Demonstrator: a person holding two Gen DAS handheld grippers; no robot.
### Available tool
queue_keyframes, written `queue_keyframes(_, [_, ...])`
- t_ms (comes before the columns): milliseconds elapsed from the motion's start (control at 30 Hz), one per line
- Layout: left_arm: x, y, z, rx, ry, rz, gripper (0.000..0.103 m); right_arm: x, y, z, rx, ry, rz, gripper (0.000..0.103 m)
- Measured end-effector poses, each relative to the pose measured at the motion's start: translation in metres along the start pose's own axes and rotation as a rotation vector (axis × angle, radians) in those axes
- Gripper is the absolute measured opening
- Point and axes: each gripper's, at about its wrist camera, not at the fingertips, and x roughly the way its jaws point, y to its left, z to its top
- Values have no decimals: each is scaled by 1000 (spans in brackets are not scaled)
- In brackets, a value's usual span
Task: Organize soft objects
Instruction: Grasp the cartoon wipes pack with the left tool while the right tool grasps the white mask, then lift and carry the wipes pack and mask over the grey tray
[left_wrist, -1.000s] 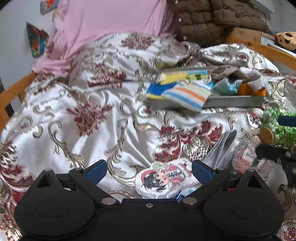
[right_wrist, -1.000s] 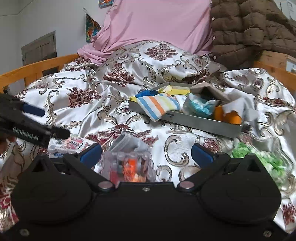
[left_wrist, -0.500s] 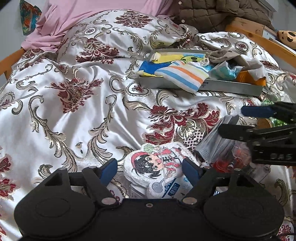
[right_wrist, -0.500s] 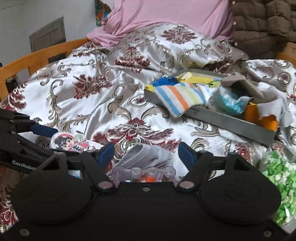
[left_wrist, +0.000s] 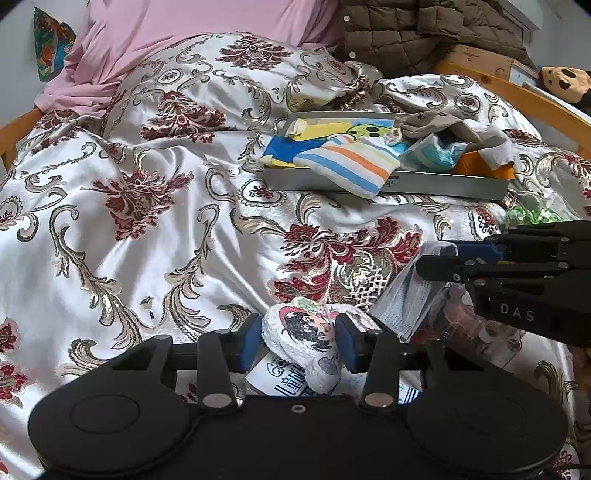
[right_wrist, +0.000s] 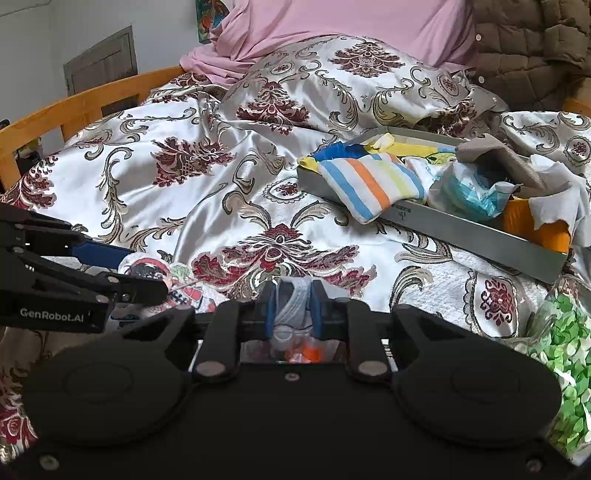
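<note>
Left wrist view: the left gripper (left_wrist: 298, 341) has its blue pads pressed against both sides of a white cartoon-print towel (left_wrist: 306, 341), which bunches up between them on the quilt (left_wrist: 155, 236). A printed packet (left_wrist: 280, 380) lies under the towel. Just to the right, the right gripper (left_wrist: 436, 258) reaches in from the side, its fingers close together at the top edge of a grey face mask (left_wrist: 406, 299). Beneath that gripper sits a clear bag of small bottles (left_wrist: 469, 325), blurred. Farther up the bed, a grey tray (left_wrist: 443, 184) holds a striped cloth (left_wrist: 354, 166) that hangs over its front wall, along with other soft pieces.

Right wrist view: the right gripper (right_wrist: 291, 310) has its jaws drawn narrow, pinching the mask (right_wrist: 293, 299) in a tight fold. The bottles (right_wrist: 295, 345) show just below the pads; they seem to lie under the mask, though the body hides most of them. At left, the left gripper (right_wrist: 122, 269) clamps the towel (right_wrist: 162, 277). The tray (right_wrist: 480, 236) stands well apart to the upper right, the striped cloth (right_wrist: 373, 184) draped over its near rim. A bag of green bits (right_wrist: 565, 354) lies at the right edge.
</note>
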Motion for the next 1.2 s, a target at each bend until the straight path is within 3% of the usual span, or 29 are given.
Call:
queue_keyframes(200, [-7, -3, 0, 0, -46, -40, 26, -5, 2, -1, -9, -7, 1, 9])
queue_keyframes(367, [-10, -14, -2, 10, -61, -105, 26, -10, 0, -2, -1, -12, 1, 9])
queue_keyframes(533, [-7, -22, -5, 23, -60, -122, 26, -14, -4, 0, 10, -19, 0, 9])
queue_keyframes(767, [-13, -25, 2, 2, -72, -115, 18, -23, -3, 5, -11, -56, -2, 5])
queue_keyframes(1200, [-50, -50, 47, 28, -241, -21, 14, -63, -47, 34, 59, -218, -24, 4])
